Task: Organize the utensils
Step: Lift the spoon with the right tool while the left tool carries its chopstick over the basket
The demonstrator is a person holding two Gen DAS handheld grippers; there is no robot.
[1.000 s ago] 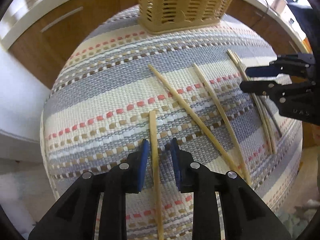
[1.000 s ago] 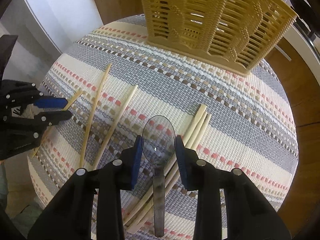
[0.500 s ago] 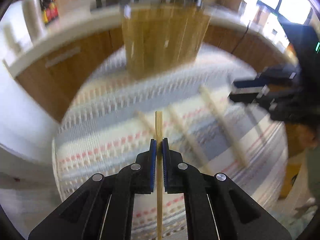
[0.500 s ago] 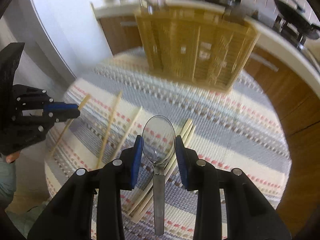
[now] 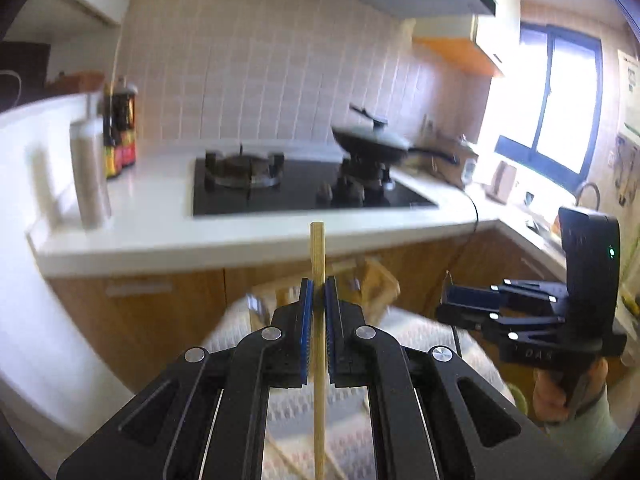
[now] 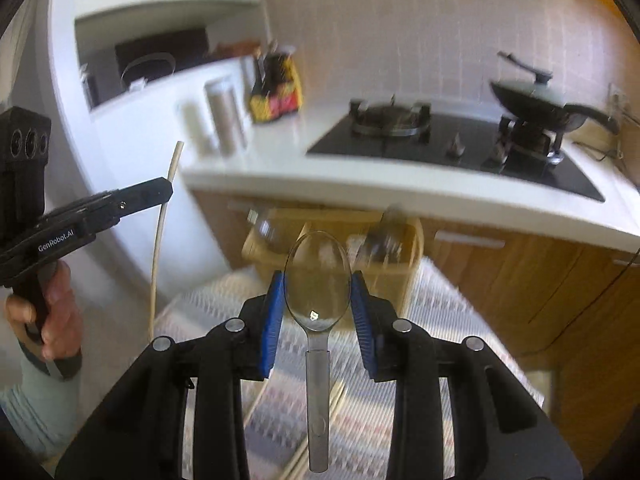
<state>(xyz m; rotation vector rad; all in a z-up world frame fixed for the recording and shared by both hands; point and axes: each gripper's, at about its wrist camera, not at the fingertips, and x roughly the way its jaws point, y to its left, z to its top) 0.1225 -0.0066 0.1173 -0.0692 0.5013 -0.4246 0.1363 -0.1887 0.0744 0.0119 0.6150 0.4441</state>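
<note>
A single pale wooden chopstick (image 5: 319,320), slender and square at its tip, is held upright between the blue ribbed pads of the left gripper (image 5: 319,300), whose fingers are closed tightly on it; from the right wrist view the same stick (image 6: 160,236) is seen as a thin, slightly bowed rod raised above the desk. A clear plastic spoon (image 6: 318,312), with a smooth oval bowl and flat tapering handle, is gripped across its bowl by the right gripper (image 6: 318,304), whose fingers are set only as far apart as the bowl is wide. Both utensils are held in the air above a woven striped cloth (image 6: 276,408) of coarse texture, on which further chopsticks (image 6: 320,432) are partly visible. Behind them a tan plastic lattice basket (image 6: 404,256) is shown, blurred. The background is occupied by a white counter (image 5: 168,236), a black glass hob (image 5: 296,192), a dark pan (image 5: 374,146) and a tiled wall (image 5: 280,64).
</note>
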